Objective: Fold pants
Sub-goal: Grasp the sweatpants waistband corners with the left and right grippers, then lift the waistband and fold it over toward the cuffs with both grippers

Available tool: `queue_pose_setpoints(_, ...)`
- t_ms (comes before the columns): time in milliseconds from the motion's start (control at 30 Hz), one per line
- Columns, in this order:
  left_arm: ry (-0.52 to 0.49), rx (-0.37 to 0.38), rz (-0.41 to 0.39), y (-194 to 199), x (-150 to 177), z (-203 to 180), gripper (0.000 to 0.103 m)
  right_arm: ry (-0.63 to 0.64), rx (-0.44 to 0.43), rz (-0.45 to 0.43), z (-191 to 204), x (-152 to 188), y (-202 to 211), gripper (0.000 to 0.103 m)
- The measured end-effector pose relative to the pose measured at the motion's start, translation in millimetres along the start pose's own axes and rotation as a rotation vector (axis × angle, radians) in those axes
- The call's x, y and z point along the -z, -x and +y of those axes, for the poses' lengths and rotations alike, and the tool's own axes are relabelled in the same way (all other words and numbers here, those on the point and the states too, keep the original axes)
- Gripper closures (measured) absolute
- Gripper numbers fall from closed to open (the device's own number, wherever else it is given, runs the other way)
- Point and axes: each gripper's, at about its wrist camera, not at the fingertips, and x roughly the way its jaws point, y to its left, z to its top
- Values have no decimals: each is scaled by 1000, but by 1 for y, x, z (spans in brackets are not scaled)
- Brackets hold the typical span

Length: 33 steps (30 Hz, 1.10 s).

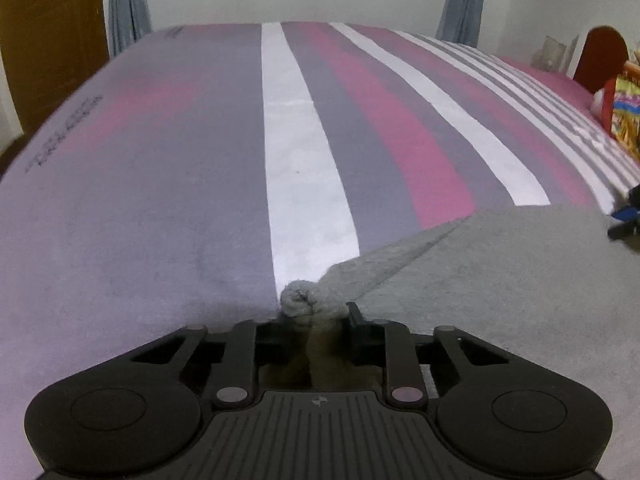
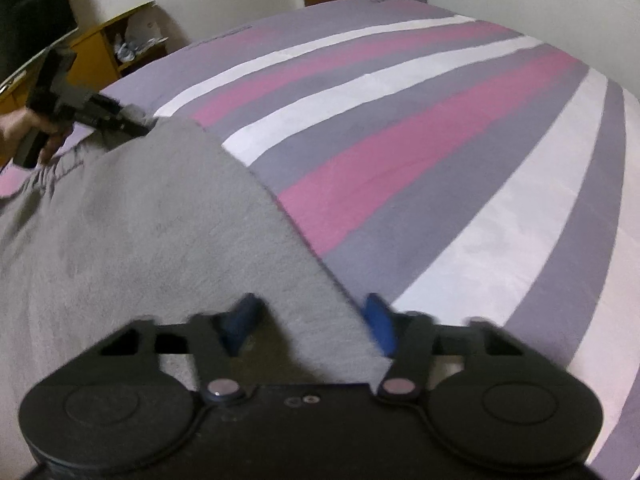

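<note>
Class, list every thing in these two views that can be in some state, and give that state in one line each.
Grey pants: spread on the bed, one edge lifted, held at two corners.
Left gripper: shut on a bunched corner of the pants.
Right gripper: fingers either side of the pants' edge; whether clamped is unclear.
Striped bedsheet: lying flat and smooth.
Yellow shelf unit: open-fronted, items inside.

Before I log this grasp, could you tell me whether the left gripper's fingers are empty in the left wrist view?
No, the left gripper is shut on a bunched corner of the grey pants.
</note>
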Motion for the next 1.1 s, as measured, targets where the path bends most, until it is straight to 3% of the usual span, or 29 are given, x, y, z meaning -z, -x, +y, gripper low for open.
queue_pose_setpoints(33,10,2,-12,3,2,-1,84,0,3,4,3,2,2,95)
queue_pose_setpoints(67,9,1,-43,11,4,-4,85,17,22,1,3,2,5,97)
queue_pose_setpoints(267,29,22,-195,79,12,-6,85,111,129,-119,53,6,59,98)
queue_pose_setpoints(433,15,50,-339,160,38,-17,85,210,178,-235,123,32,141,98)
queue_pose_setpoints(567,11,57,-383,210,77,-25,85,277,207,-287,190,68,185,98)
queue_pose_setpoints(667,7,25,-356,231,120,-33,86,294,219,-295,231,103,198,98)
queue_pose_setpoints(767,27,-19,-285,232,157,-33,86,220,185,-272,250,133,188,98)
queue_pose_setpoints(833,95,-36,-213,221,185,-31,86,145,180,-225,252,154,163,98)
queue_pose_setpoints(900,118,-97,-147,216,208,-34,86,52,196,-158,252,173,133,89)
queue_pose_setpoints(933,140,-119,-123,218,219,-33,85,19,200,-123,248,178,123,79)
queue_pose_setpoints(1000,208,-110,-166,237,237,-26,85,-68,230,-155,247,189,129,71)
queue_pose_setpoints(1100,375,-90,-235,269,262,-11,84,-232,171,-249,243,202,166,68)
